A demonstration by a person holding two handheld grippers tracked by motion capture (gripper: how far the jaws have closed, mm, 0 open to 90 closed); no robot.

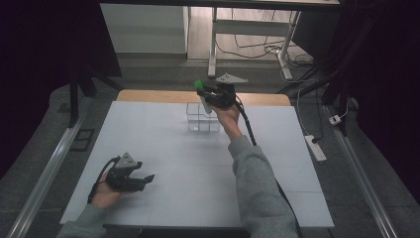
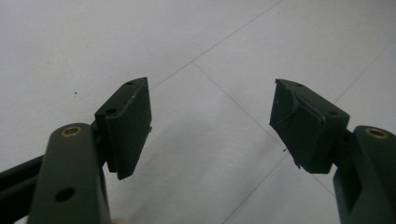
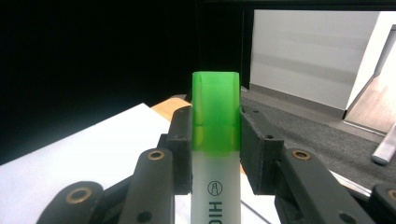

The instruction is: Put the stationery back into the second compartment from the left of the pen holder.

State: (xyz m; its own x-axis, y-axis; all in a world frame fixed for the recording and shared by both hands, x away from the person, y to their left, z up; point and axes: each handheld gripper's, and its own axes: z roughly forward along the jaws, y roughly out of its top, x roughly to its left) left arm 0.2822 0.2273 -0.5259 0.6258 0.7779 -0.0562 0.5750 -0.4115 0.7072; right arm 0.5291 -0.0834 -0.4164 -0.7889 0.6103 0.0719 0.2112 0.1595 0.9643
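My right gripper (image 1: pixel 204 95) is shut on a highlighter (image 1: pixel 199 87) with a green cap and a pale translucent barrel. It holds the pen above the far rim of a clear plastic box (image 1: pixel 202 121), which stands on the white table (image 1: pixel 198 168) near its far edge. In the right gripper view the jaws (image 3: pixel 215 116) press both sides of the highlighter (image 3: pixel 216 140), just below the cap. My left gripper (image 1: pixel 147 178) rests low over the near-left part of the table. It is open (image 2: pixel 212 100), with bare table (image 2: pixel 93 46) between its pads.
A wooden strip (image 1: pixel 148 95) runs along the table's far edge. Beyond it stand a white cabinet (image 1: pixel 143 29) and desk legs with cables (image 1: pixel 247 44). A power strip (image 1: pixel 315 148) lies on the floor at the right.
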